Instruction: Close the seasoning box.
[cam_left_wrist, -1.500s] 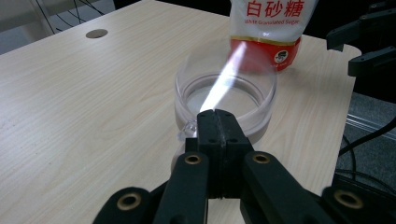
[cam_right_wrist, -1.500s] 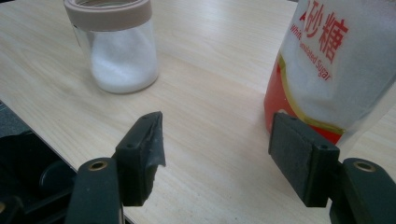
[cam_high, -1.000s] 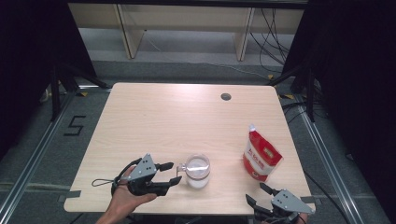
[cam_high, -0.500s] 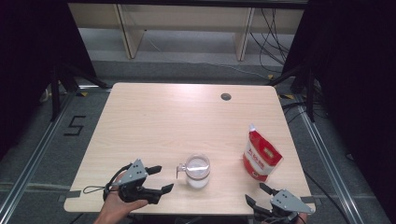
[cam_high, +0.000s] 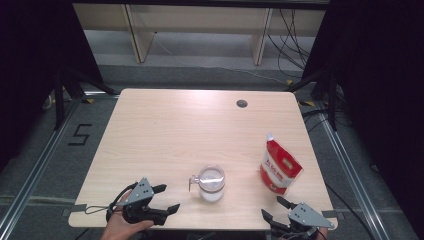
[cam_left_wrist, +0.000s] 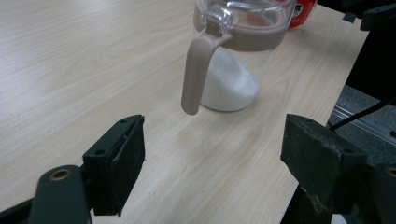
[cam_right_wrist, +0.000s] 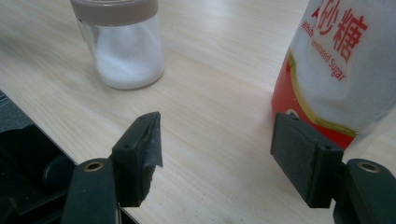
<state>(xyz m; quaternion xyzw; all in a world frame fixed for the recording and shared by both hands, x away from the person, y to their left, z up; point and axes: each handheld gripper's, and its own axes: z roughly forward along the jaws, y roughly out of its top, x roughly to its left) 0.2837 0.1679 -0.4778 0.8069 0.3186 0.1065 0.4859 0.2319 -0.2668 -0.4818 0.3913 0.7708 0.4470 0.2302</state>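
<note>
- Jaws on the left gripper (cam_high: 159, 199) are standing wide apart with nothing between them; they have just been opening, and in the left gripper view only bare wood is lying between the two black pads (cam_left_wrist: 122, 158).
- Jaws on the right gripper (cam_high: 276, 210) are likewise gaping, holding nothing, with the pads (cam_right_wrist: 140, 149) framing bare tabletop (cam_high: 190, 130).
- Sitting near the front edge of the tabletop, about midway along it, is the sugar jar (cam_high: 211, 182), a clear container partly filled with white grains, capped by a taupe lid, its curved handle (cam_left_wrist: 195, 70) pointing toward the left gripper.
- Standing upright near the front right corner, well apart from the jar, is the red sugar pouch (cam_high: 279, 169); in the right gripper view it is looming just beyond the right-hand pad.
- Judging by the layout, the work in hand is looking like a refill: jar steadied or opened by the left, pouch lifted by the right.
- For a good grip on the jar, the left gripper should be coming in level, closing on the handle or the lid rim rather than the slick clear wall.
- The pouch is soft, so pinching it high, near the top seam, is likely keeping it from buckling and spilling.
- Both grippers are hovering at the front edge, so approaching slowly is keeping either thing from being nudged off or tipped over.
</note>
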